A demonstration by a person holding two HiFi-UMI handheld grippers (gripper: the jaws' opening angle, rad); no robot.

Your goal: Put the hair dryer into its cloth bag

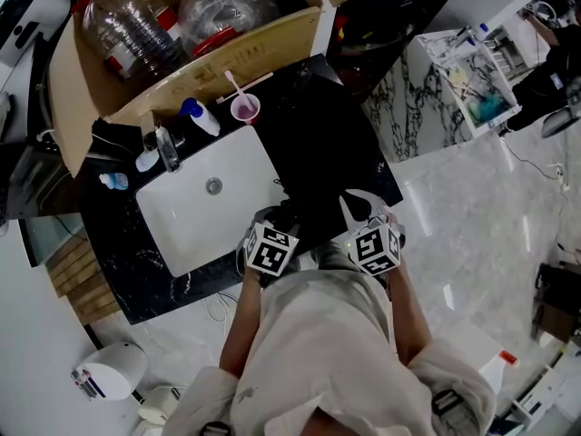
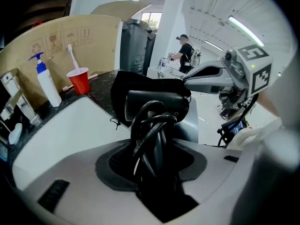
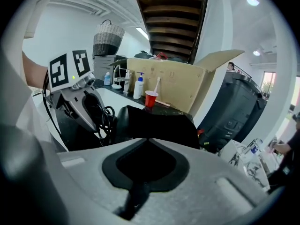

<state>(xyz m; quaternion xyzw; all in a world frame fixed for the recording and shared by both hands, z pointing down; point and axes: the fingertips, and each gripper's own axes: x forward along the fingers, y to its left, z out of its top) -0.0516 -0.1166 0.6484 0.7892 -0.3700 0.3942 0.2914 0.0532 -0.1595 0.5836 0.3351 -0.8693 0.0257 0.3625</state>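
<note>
Left gripper (image 2: 154, 172) clamps the hair dryer (image 2: 157, 102), right gripper (image 3: 140, 191) pinches the cloth bag (image 3: 159, 121); best keep its mouth stretched.

Hair dryer (image 2: 154, 106): black, with a short round barrel. It is held up between the jaws of the left gripper (image 2: 157, 165), and the barrel points away, toward the bag.
Cord (image 2: 151, 135): black, wound in several loose loops. The loops are bunched against the dryer's handle and pinched together with it.
Cloth bag (image 3: 159, 123): black, soft and slack, a wide dark shape just beyond the dryer. One edge runs into the closed jaws of the right gripper (image 3: 140, 182).
Dryer and bag: very close together. Whether the barrel is already inside the opening cannot be told.
</note>
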